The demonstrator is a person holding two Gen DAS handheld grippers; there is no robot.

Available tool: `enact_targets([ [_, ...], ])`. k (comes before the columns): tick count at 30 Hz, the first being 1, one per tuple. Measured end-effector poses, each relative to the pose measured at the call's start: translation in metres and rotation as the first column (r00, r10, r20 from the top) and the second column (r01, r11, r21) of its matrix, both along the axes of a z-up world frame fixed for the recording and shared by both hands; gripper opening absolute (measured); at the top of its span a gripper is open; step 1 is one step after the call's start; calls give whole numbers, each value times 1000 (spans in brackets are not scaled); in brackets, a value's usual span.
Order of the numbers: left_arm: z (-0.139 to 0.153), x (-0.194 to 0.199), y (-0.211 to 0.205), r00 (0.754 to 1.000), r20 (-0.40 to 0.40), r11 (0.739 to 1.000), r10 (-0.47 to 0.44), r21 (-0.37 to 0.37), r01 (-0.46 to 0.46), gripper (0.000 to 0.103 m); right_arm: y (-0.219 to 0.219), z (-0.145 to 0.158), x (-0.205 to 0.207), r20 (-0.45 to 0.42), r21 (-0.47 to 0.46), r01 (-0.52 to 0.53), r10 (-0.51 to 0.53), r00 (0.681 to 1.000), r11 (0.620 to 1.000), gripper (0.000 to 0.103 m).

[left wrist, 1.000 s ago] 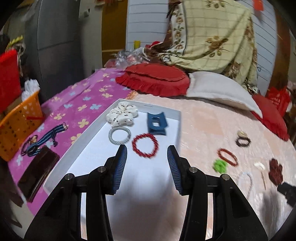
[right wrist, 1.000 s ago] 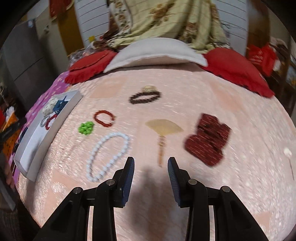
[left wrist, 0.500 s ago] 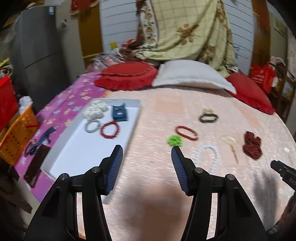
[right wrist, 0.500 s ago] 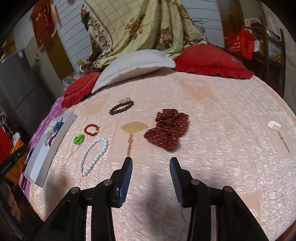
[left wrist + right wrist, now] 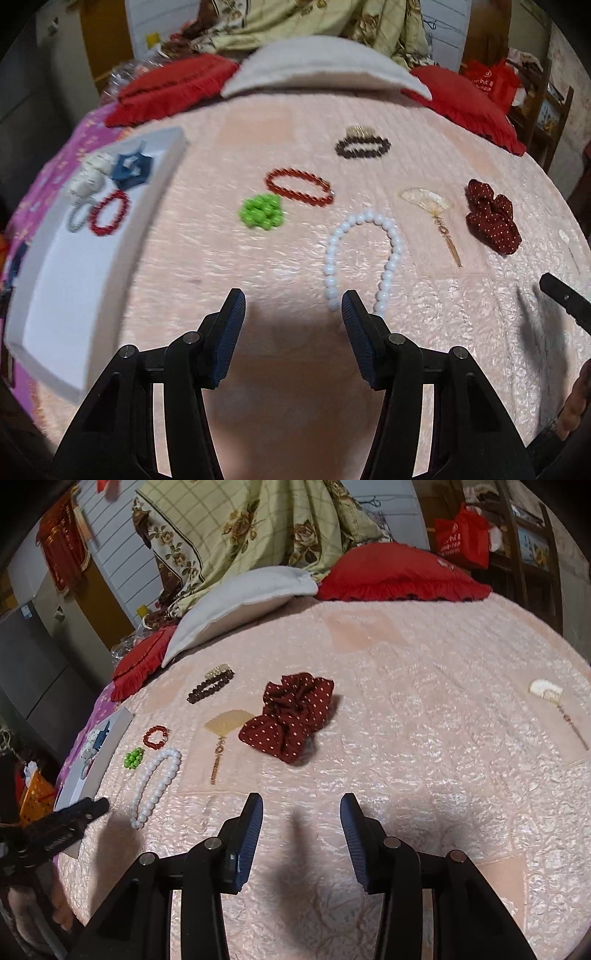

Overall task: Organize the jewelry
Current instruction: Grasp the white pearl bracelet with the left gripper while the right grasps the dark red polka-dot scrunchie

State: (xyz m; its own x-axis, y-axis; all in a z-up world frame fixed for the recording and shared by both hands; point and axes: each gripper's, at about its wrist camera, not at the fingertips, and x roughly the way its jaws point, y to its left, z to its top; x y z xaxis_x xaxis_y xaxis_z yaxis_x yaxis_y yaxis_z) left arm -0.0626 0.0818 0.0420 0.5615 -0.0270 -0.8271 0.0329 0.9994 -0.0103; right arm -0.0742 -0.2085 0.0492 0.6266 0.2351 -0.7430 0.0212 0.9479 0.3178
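The flat white tray (image 5: 74, 266) already holds a red bead bracelet (image 5: 110, 213), a grey ring, a blue clip (image 5: 132, 169) and a white scrunchie. To the right of the tray, on the pink bedspread (image 5: 369, 110), a long white bead necklace (image 5: 364, 258), a green bead cluster (image 5: 263, 212) and other pieces wait. The left gripper (image 5: 291, 314) and the right gripper (image 5: 301, 819) both have their jaws apart and hold nothing.

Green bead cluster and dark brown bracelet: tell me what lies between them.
In the left wrist view, the red bead bracelet lies between the green bead cluster and the dark brown bracelet, apart from both on the pink bedspread.
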Motion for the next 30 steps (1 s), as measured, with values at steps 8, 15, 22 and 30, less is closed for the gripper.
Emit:
enact_targets([
  [8,-10,30,1,1000,-22,997,-3,-78,1,54,-6,-6,23,-26,5,-2,2,1000,1000,42],
  [15,-18,46,0,999,-32,994,-17,-113,14,54,-11,-9,52,-53,44,7,-5,999,999,45],
  [22,-25,54,-7,999,-24,997,-37,-71,36,54,4,-3,85,-31,8,-10,10,999,1000,60],
  [30,-28,52,-25,993,-1,993,-115,6,115,29,13,-13,116,-59,2,1,0,998,1000,62],
])
